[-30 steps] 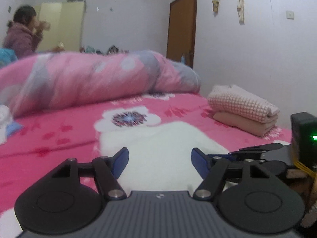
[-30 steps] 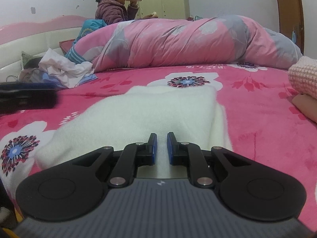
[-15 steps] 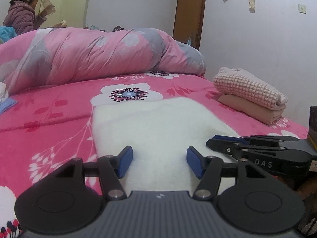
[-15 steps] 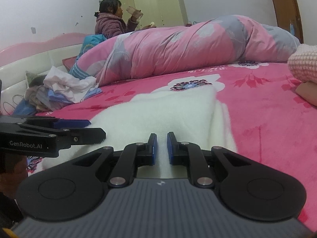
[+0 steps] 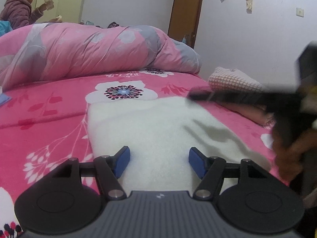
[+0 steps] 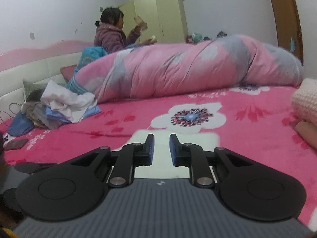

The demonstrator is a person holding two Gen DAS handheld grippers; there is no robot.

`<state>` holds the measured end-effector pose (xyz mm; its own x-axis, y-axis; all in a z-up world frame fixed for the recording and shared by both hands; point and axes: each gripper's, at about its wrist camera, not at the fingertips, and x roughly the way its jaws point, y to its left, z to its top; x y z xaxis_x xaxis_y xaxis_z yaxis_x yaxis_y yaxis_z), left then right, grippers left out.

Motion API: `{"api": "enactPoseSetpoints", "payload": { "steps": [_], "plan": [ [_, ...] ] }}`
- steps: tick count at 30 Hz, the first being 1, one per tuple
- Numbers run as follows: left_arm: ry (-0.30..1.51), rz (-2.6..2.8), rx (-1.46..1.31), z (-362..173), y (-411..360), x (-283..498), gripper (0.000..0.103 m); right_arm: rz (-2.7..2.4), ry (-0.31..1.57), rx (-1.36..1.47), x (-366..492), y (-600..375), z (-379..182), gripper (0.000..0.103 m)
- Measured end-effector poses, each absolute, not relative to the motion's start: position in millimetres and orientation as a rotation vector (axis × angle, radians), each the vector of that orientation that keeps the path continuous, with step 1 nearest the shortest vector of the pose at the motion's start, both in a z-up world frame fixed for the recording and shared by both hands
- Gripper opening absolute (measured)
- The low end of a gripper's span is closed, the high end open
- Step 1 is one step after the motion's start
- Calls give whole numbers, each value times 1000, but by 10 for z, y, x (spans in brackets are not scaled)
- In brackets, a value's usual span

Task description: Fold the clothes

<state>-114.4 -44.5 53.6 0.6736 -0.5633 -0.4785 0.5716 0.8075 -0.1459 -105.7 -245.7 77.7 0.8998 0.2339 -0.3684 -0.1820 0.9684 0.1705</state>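
A white fleecy garment (image 5: 150, 127) lies folded flat on the pink flowered bed. My left gripper (image 5: 159, 163) is open just above its near edge, with nothing between the fingers. My right gripper (image 6: 160, 149) hovers higher over the same garment (image 6: 160, 154), its jaws narrowly apart and empty. In the left wrist view the right gripper (image 5: 200, 95) shows as a dark blur crossing from the right above the garment.
A rolled pink and grey duvet (image 5: 95, 51) lies across the far side of the bed. A folded stack of a checked and a peach garment (image 5: 237, 91) sits at the right. A heap of unfolded clothes (image 6: 57, 107) and a phone (image 6: 15, 143) lie at the left. A person (image 6: 113, 33) sits behind.
My right gripper has lifted and swung forward over the garment, and its jaws have parted slightly. My left gripper has opened a little wider and stayed over the near edge.
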Motion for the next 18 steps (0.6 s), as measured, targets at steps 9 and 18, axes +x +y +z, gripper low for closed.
{"api": "enactPoseSetpoints", "payload": {
  "steps": [9, 18],
  "plan": [
    [500, -703, -59, 740, -311, -994, 64, 215, 452, 142, -894, -2486, 296, 18],
    [592, -607, -16, 594, -537, -581, 63, 216, 423, 165, -951, -2504, 252, 19]
  ]
}}
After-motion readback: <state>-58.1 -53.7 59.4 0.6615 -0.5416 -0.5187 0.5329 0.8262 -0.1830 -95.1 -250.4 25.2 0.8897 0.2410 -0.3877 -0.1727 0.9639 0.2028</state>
